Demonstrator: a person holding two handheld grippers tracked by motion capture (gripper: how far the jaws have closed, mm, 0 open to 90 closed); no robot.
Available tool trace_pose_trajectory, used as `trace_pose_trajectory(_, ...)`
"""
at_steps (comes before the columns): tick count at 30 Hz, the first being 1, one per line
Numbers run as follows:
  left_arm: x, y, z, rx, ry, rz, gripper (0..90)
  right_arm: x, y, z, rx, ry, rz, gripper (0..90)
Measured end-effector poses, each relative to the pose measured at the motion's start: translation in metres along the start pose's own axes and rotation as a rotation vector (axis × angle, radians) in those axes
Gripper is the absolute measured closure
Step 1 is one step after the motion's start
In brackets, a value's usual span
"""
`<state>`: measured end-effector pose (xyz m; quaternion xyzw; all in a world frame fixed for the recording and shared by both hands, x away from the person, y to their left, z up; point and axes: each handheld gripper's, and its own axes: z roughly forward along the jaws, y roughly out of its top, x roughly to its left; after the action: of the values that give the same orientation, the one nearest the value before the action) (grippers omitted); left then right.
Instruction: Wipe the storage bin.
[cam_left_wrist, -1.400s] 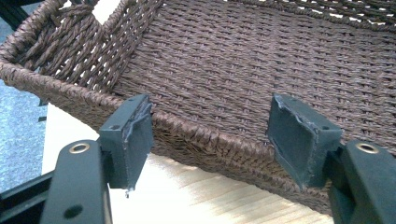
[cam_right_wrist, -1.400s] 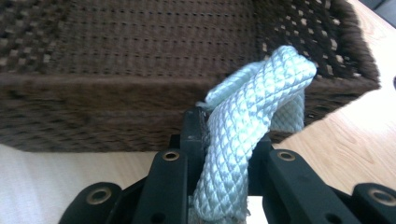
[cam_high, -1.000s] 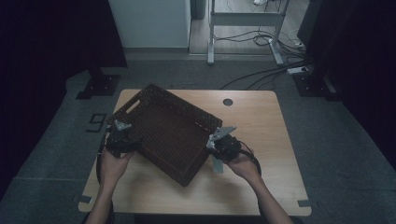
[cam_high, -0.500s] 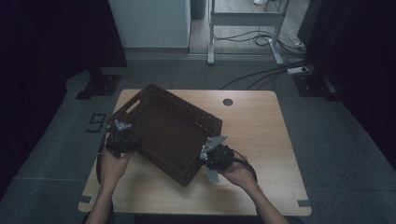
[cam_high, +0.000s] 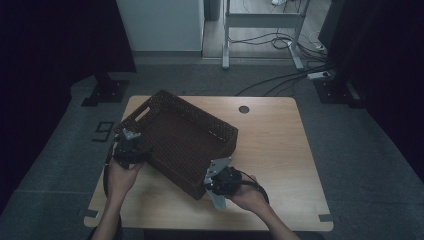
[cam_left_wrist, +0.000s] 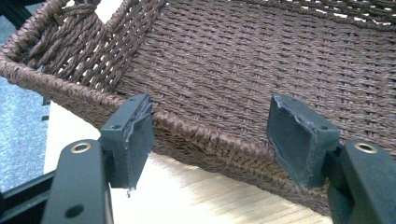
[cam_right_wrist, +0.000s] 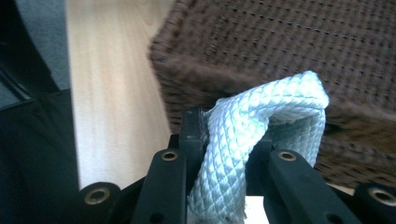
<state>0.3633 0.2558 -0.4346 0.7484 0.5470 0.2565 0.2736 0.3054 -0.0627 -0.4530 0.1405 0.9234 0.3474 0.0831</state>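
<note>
while a grey "9" (cam_high: 103, 131) marks the floor beyond our left gripper (cam_left_wrist: 210, 135), that gripper stands released, its jaws straddling the woven basket (cam_high: 180, 140) rim on the tabletop (cam_high: 280, 145). our right gripper (cam_right_wrist: 229, 140) is clenched on pale blue rope (cam_right_wrist: 261, 135), just before the basket's near corner.

Dark brown woven wicker basket (cam_left_wrist: 261, 65), rough; pale blue braided rope (cam_right_wrist: 261, 135), slightly glossy; light matt wooden surface (cam_high: 280, 140).

The high view is dim, with both side edges nearly black and the brightest patch at top centre. Both gripper views are brighter; the right one is soft and blurred, washed pale at upper left.
</note>
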Motion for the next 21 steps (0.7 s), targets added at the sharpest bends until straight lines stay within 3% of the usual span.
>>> trace_pose_trajectory(12,-0.001,0.000,0.001,0.002,0.008,0.004,33.2,0.018,0.003,0.004,-0.009,0.071,-0.017,73.9)
trace_pose_trajectory(15,-0.001,0.000,0.001,0.001,0.008,0.004,33.2,0.019,0.004,0.006,-0.015,0.094,-0.010,74.0)
trace_pose_trajectory(21,-0.002,0.000,0.001,0.002,0.010,0.005,33.2,0.018,0.002,0.011,-0.004,0.094,-0.004,75.1)
